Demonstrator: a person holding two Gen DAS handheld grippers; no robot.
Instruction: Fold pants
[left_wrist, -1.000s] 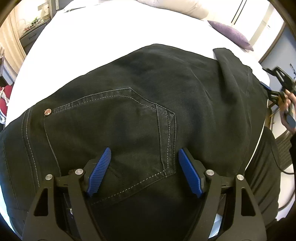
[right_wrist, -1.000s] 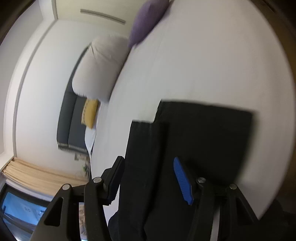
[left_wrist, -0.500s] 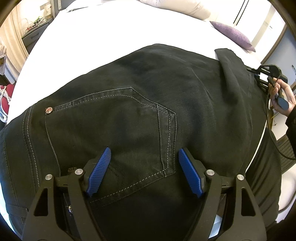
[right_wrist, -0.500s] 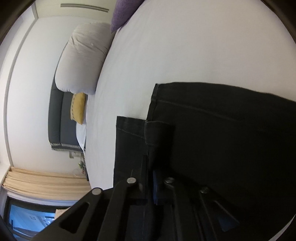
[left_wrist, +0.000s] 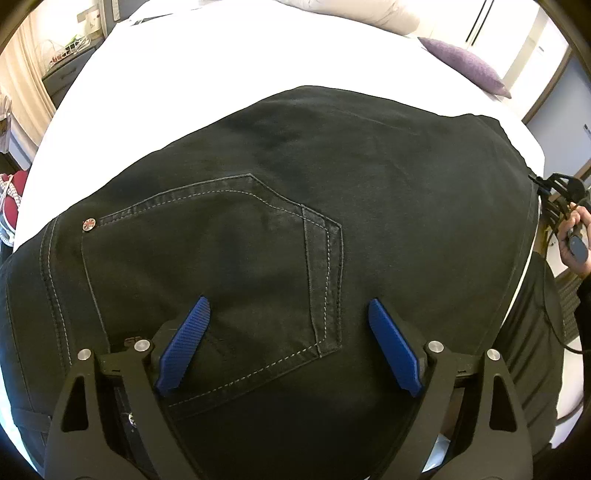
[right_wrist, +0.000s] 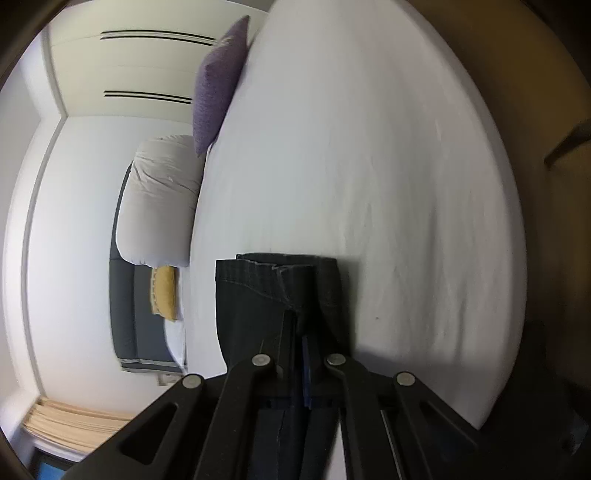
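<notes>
We had one pair of black pants (left_wrist: 332, 192) lying flat on the white bed (left_wrist: 221, 66), seat side up with one back pocket (left_wrist: 207, 266) facing us; our left tongs (left_wrist: 288, 343) hovered spread wide over that pocket, gripping nothing; our right tongs (right_wrist: 301, 343) were pressed together on the leg hems (right_wrist: 277, 280), pinching both layers at the bed's edge. We judged the main risk to be a slip: the stacked hems were thick, so one layer might slide out as the right tongs carried them over, leaving the fold crooked; with the waist unheld, the whole garment might also drag across the sheet rather than fold. We counted two tongs, one pair of pants, one purple cushion (right_wrist: 216, 88), one white pillow (right_wrist: 159, 199), one yellow cushion (right_wrist: 164, 291).
</notes>
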